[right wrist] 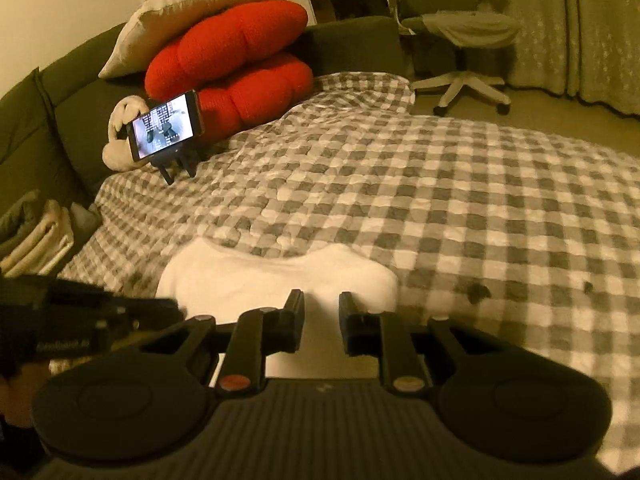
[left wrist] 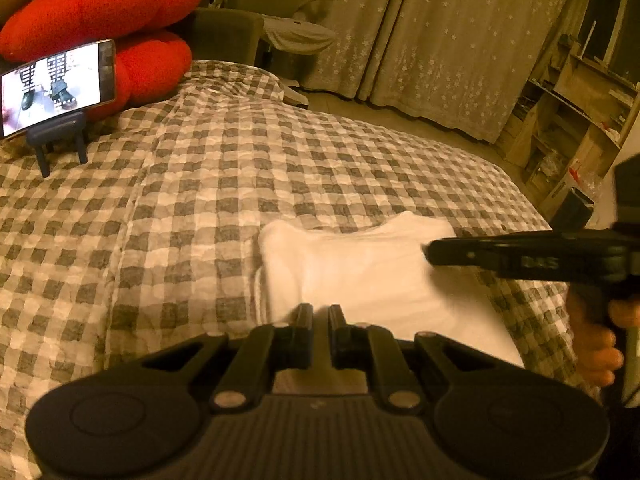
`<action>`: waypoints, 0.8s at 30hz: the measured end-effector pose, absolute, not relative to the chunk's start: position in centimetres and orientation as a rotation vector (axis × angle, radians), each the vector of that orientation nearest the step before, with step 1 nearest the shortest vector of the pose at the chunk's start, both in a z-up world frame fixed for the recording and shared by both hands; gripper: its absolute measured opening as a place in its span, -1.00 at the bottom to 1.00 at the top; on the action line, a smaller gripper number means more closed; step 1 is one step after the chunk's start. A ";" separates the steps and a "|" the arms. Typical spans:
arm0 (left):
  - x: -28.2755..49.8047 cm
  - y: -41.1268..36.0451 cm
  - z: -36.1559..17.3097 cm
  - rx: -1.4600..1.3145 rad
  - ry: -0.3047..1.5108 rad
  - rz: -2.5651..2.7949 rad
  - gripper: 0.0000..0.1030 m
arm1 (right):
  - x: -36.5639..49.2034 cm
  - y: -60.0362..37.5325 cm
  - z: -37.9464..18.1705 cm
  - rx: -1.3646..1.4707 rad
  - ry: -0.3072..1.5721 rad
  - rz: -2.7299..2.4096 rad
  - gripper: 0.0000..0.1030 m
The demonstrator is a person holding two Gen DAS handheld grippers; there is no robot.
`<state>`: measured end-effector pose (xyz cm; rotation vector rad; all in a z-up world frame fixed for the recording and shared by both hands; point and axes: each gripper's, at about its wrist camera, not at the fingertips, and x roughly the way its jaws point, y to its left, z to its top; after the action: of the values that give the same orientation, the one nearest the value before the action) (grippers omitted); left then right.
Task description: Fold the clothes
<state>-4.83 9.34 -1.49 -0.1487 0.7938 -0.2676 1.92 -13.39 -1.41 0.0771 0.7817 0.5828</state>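
Left tongs [left wrist: 320,311] clenched, empty, over folded white garment [left wrist: 360,276] on checked bed [left wrist: 200,200]; garment's near edge hidden. Right tongs [right wrist: 320,300] slightly parted, grasping nothing visible. Office chair [right wrist: 468,52] clear only in right view.

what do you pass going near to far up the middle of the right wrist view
right gripper → folded white garment → grey and white checked bedcover → dark green sofa back
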 end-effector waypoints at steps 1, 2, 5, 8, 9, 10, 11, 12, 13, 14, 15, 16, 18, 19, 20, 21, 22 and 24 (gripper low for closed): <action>-4.8 9.4 -1.5 -0.151 0.794 -0.268 -0.81 | 2.4 -13.3 -1.7 0.082 0.787 0.568 -0.67; -4.8 9.4 -1.5 -0.152 0.795 -0.269 -0.81 | 2.8 -13.3 -1.9 0.086 0.785 0.547 -0.67; -4.8 9.5 -1.5 -0.158 0.796 -0.270 -0.81 | 3.8 -13.3 -2.3 0.076 0.772 0.474 -0.67; -4.8 9.6 -1.5 -0.164 0.797 -0.272 -0.81 | 4.5 -13.0 -2.7 0.062 0.764 0.441 -0.68; -4.8 9.6 -1.5 -0.166 0.797 -0.273 -0.81 | 4.7 -12.8 -2.8 0.040 0.756 0.413 -0.67; -4.8 9.7 -1.5 -0.168 0.798 -0.273 -0.81 | 4.9 -12.7 -2.9 0.022 0.746 0.381 -0.67; -4.8 9.7 -1.5 -0.170 0.798 -0.274 -0.81 | 5.0 -12.6 -3.0 0.009 0.735 0.347 -0.68; -4.8 9.7 -1.6 -0.171 0.798 -0.274 -0.81 | 5.0 -12.7 -3.1 0.005 0.728 0.327 -0.68; -4.8 9.8 -1.6 -0.173 0.799 -0.275 -0.81 | 4.9 -12.8 -3.0 0.010 0.727 0.323 -0.68; -4.8 9.8 -1.6 -0.175 0.799 -0.276 -0.81 | 4.6 -13.0 -2.8 0.011 0.724 0.318 -0.67; -4.8 9.8 -1.6 -0.177 0.800 -0.276 -0.81 | 4.3 -13.2 -2.5 0.008 0.713 0.315 -0.63; -4.7 9.9 -1.6 -0.180 0.800 -0.276 -0.81 | 3.8 -13.3 -2.1 0.010 0.700 0.320 -0.62; -4.7 9.9 -1.5 -0.186 0.801 -0.276 -0.81 | 2.7 -13.6 -1.2 0.024 0.681 0.342 -0.53; -4.7 10.0 -1.5 -0.191 0.802 -0.276 -0.81 | 2.2 -13.7 -0.9 0.029 0.674 0.361 -0.51; -4.7 10.0 -1.5 -0.197 0.803 -0.275 -0.81 | 1.4 -13.7 -0.7 0.026 0.672 0.390 -0.48; -4.6 10.1 -1.5 -0.202 0.804 -0.275 -0.81 | 0.4 -13.5 -0.6 0.008 0.673 0.421 -0.48; -4.6 10.1 -1.5 -0.203 0.805 -0.275 -0.81 | -0.6 -13.3 -0.5 -0.020 0.676 0.452 -0.48; -4.6 10.1 -1.5 -0.203 0.805 -0.274 -0.81 | -2.9 -12.9 -0.6 -0.091 0.679 0.507 -0.48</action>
<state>-4.58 10.06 -1.53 -0.2031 0.8047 -0.2739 -2.88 -12.86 -0.65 -0.0908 0.6789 0.5067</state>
